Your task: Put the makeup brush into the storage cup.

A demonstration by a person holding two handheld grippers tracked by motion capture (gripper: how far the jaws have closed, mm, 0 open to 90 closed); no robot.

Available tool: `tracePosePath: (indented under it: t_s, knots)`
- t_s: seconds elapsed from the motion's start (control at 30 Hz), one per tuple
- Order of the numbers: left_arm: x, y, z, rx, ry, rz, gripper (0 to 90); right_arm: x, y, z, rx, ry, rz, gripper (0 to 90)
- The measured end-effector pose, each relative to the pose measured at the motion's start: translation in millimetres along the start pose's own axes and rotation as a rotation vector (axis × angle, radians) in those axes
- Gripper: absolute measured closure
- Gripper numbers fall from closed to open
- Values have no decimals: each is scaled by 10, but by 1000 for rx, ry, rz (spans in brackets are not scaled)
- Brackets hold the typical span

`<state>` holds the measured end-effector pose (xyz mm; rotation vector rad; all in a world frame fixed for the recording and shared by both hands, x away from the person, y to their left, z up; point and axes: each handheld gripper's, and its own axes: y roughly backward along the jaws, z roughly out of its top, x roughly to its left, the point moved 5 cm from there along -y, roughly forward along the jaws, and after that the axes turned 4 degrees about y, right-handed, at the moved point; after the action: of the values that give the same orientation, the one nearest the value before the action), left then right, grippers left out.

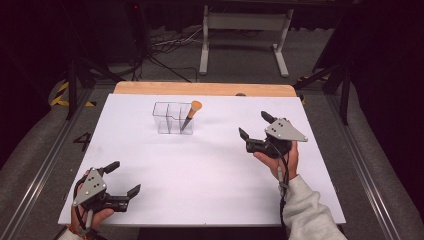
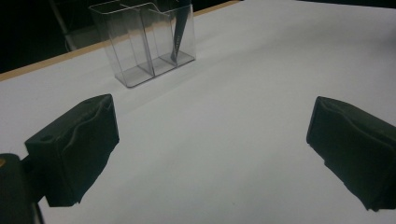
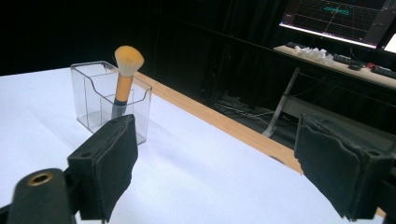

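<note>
A clear plastic organizer [image 1: 172,117] with several compartments stands on the white table top [image 1: 200,165], toward the back. A makeup brush [image 1: 190,114] with an orange head and dark handle leans in its right compartment, head up. The organizer [image 2: 144,39] and the brush handle [image 2: 181,32] appear in the left gripper view; the organizer [image 3: 100,95] and brush [image 3: 126,70] also in the right gripper view. My left gripper [image 1: 125,178] is open near the front left corner, holding nothing. My right gripper [image 1: 255,125] is open at the right, well clear of the organizer.
A wooden strip [image 1: 200,89] edges the table's far side. Beyond it stand a white metal frame [image 1: 245,30] and floor cables [image 1: 165,47]. A monitor [image 3: 341,18] and a cluttered desk [image 3: 336,58] lie in the dark background.
</note>
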<state>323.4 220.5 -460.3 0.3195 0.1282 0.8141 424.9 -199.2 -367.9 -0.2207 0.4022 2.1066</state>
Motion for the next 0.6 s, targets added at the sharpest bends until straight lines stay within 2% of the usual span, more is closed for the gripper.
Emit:
tracePosePath:
  t_s: [0.6]
  knots:
    - [-8, -7, -4, 6, 3, -3, 32, 12, 176, -171, 22, 15, 2, 143]
